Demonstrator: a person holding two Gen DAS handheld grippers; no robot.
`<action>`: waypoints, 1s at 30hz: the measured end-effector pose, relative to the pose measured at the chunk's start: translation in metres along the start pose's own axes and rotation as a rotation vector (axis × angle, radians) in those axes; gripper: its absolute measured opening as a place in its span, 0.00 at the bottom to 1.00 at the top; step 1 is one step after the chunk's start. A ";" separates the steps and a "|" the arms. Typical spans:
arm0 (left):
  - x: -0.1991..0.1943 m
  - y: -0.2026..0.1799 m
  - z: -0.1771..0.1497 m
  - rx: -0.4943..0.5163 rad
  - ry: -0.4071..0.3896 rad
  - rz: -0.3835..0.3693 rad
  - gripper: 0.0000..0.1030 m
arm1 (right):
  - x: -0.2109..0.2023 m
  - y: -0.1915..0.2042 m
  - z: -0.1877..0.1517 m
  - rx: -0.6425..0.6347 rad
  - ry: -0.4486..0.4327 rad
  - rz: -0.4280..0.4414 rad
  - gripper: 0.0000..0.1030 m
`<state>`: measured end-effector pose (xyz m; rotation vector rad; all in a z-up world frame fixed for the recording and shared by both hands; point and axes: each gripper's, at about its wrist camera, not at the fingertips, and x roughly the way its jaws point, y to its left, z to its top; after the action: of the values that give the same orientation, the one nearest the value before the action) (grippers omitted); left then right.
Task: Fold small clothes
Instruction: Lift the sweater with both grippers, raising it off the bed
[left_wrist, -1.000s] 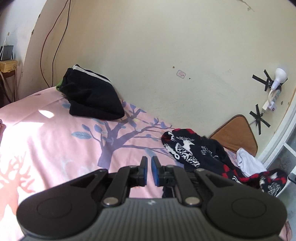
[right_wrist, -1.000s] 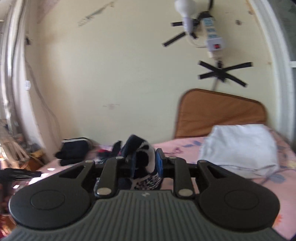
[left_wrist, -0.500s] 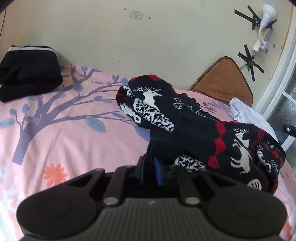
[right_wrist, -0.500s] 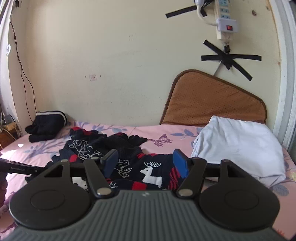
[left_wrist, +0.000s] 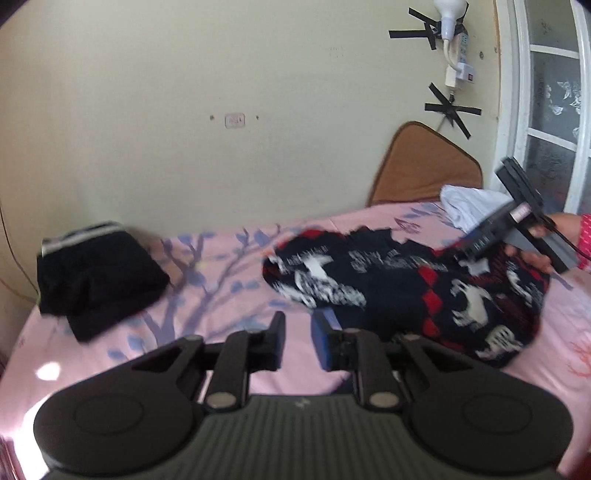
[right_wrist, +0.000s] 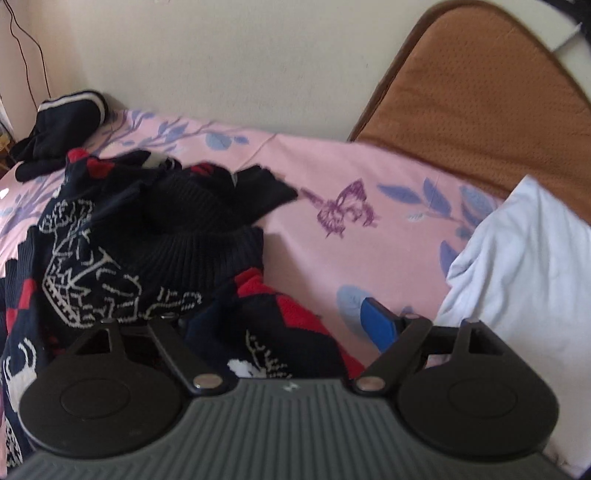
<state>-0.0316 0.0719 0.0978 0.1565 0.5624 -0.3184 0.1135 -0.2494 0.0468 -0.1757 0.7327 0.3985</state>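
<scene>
Sweater (left_wrist: 406, 291), navy knit with red and white reindeer pattern, lies crumpled on bed (left_wrist: 229, 295), 2 o'clock of left gripper (left_wrist: 297, 341). Judged soft, bulky, floppy, not slippery; will sag and drag. Best hold: ribbed hem (right_wrist: 207, 251) or shoulder seams. Left jaws slightly apart, empty. Right gripper (right_wrist: 266, 332) jaws wide apart over knit, clamping nothing.
</scene>
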 end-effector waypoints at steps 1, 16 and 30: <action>0.013 0.003 0.015 0.022 -0.015 0.000 0.51 | -0.006 0.004 -0.004 -0.019 -0.024 0.019 0.58; 0.180 -0.015 0.055 0.341 0.142 -0.314 0.40 | -0.079 0.038 -0.050 -0.158 -0.291 -0.108 0.10; -0.003 -0.014 0.076 0.230 -0.275 -0.183 0.13 | -0.230 0.117 -0.050 -0.283 -0.828 -0.459 0.08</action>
<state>-0.0006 0.0417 0.1618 0.2788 0.2662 -0.5734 -0.1200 -0.2246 0.1644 -0.4042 -0.1898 0.1040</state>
